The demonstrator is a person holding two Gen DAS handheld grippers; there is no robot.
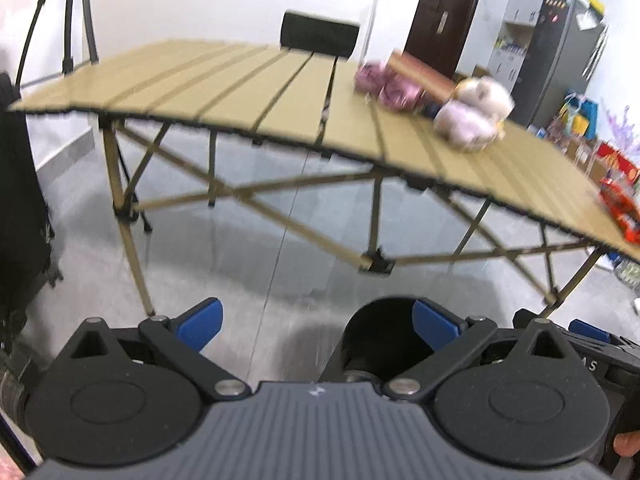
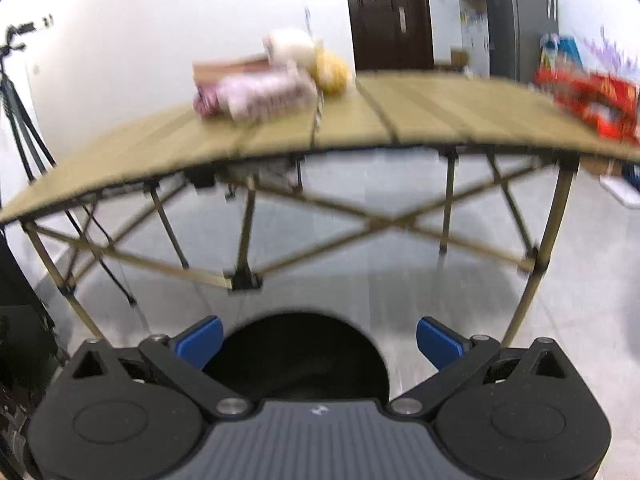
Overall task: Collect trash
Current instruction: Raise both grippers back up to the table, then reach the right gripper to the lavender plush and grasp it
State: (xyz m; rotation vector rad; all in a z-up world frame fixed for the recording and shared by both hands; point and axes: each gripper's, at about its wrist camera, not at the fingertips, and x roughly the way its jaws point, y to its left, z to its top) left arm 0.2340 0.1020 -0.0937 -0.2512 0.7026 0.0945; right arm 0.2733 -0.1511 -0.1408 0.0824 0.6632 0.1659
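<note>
A tan slatted folding table (image 1: 248, 96) (image 2: 432, 116) stands ahead of both grippers, and both views are blurred. On it lie pink and purple crumpled items (image 1: 384, 84) (image 2: 256, 96), whitish lumps (image 1: 472, 116), a yellow lump (image 2: 332, 70) and a brown box (image 1: 424, 72). A red wrapper (image 1: 620, 208) (image 2: 592, 100) rests at the table's right end. My left gripper (image 1: 318, 326) is open and holds nothing. My right gripper (image 2: 320, 342) is open and holds nothing too. A round black bin (image 1: 376, 340) (image 2: 296, 356) sits on the floor just below the grippers.
The table's crossed legs (image 2: 392, 224) stand on a shiny grey floor (image 1: 240, 264). A black chair back (image 1: 320, 34) rises behind the table. A tripod (image 2: 16, 120) stands at the left. A dark door (image 2: 392, 12), a fridge (image 1: 560, 56) and coloured clutter (image 1: 580, 116) fill the right.
</note>
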